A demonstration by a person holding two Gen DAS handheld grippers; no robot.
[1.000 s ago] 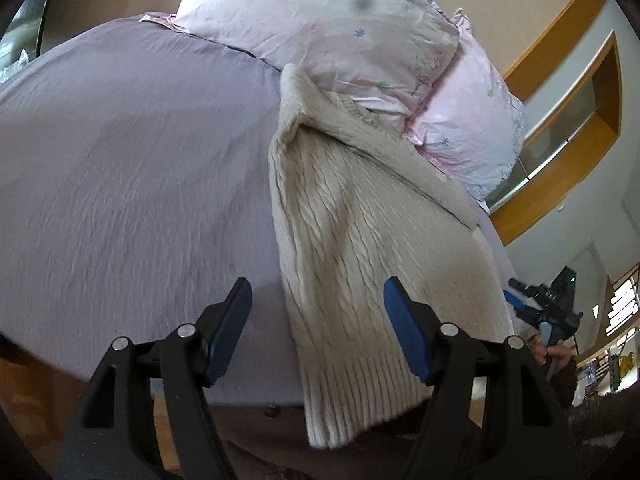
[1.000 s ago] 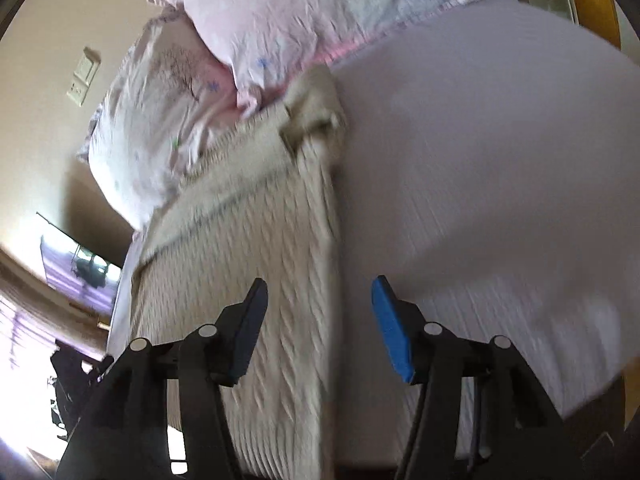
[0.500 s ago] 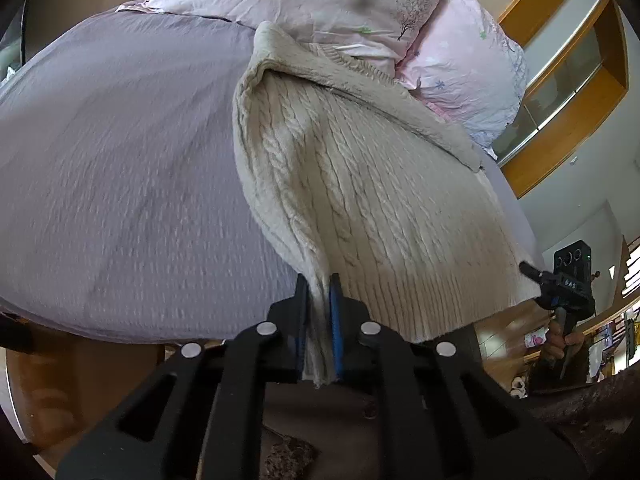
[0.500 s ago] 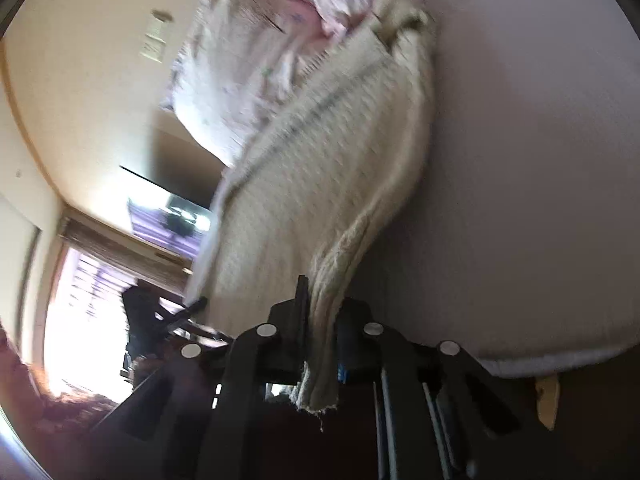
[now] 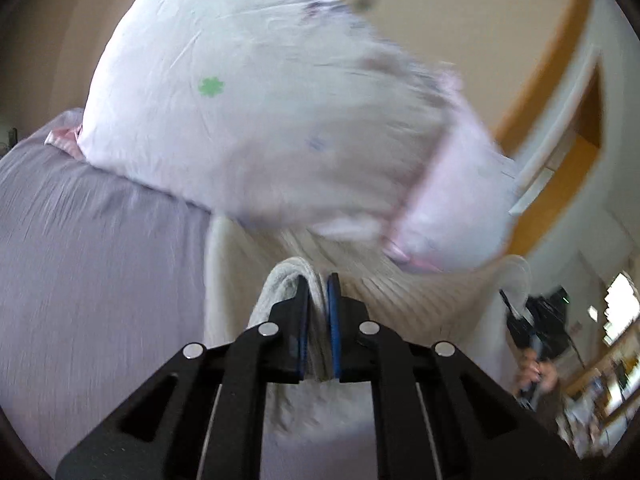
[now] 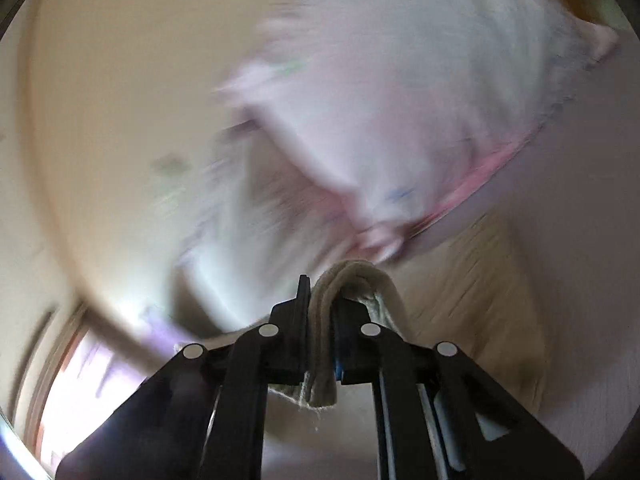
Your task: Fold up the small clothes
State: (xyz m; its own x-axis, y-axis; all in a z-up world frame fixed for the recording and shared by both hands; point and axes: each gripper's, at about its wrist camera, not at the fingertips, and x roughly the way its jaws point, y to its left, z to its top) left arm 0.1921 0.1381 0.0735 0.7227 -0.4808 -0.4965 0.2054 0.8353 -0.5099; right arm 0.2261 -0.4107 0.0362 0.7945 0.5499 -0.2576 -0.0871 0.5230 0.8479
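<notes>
- My left gripper (image 5: 318, 304) is clamped tight on a folded edge of the cream knit sweater (image 5: 420, 300), at lower centre of the left wrist view.
- My right gripper (image 6: 322, 312) pinches another doubled edge of the same sweater (image 6: 472, 280), low in its frame.
- The sweater's body lies on the lilac bedsheet (image 5: 92, 260), just below the pale pink pillow (image 5: 248, 112).
- The right view is heavily blurred.
</notes>
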